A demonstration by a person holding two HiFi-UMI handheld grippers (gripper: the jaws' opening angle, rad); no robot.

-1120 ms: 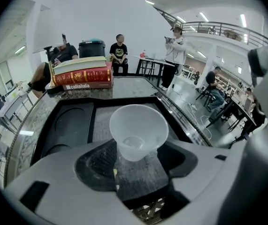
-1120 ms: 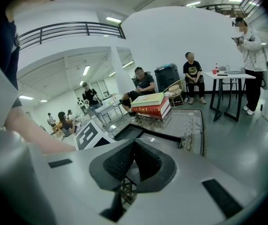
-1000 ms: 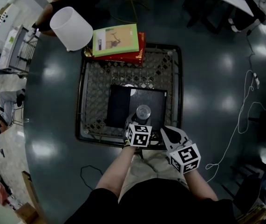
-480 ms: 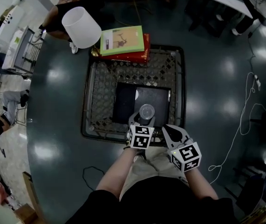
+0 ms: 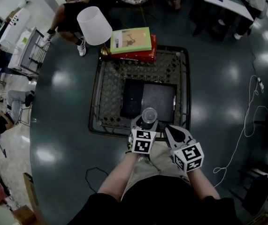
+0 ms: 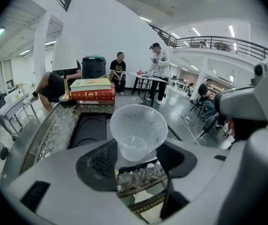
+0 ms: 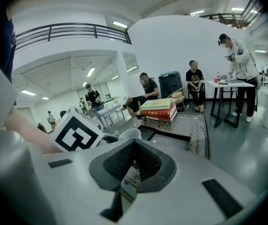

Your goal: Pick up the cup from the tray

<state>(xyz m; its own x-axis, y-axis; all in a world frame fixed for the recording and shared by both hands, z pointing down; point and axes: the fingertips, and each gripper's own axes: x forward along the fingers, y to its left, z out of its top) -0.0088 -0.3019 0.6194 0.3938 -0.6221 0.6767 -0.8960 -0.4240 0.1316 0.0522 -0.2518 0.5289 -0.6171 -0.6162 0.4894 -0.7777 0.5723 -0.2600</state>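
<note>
**Ana:** Where is the cup?

**Ben:** The cup (image 5: 149,115) is between the jaws of the left gripper (image 5: 148,122). The pads press on it from both sides, so the left gripper is grasping the cup.

**Ana:** Does the cup stand up straight?

**Ben:** No. In the left gripper view it is tipped, and its open mouth faces the camera. The cup is clear, so its round bottom shows through it.

**Ana:** Where is the tray?

**Ben:** The black tray (image 5: 159,95) lies in the middle of the table (image 5: 106,95). The cup is at the tray's near edge, over the near side of the table. In the left gripper view the woven table top shows under the cup, and the tray lies farther off behind it.

**Ana:** What about the other gripper?

**Ben:** The right gripper (image 5: 172,131) is just to the right of the left one, by the table's near edge. Its jaws are clenched together, with nothing between them.

**Ana:** What else is on the table?

**Ben:** A pile of books (image 5: 131,43) lies at the far edge, a green one on top of a red one. A white lamp shade (image 5: 94,25) is just to the left of the books. A thin white cord (image 5: 246,121) lies on the dark, shiny floor at the right.
</note>
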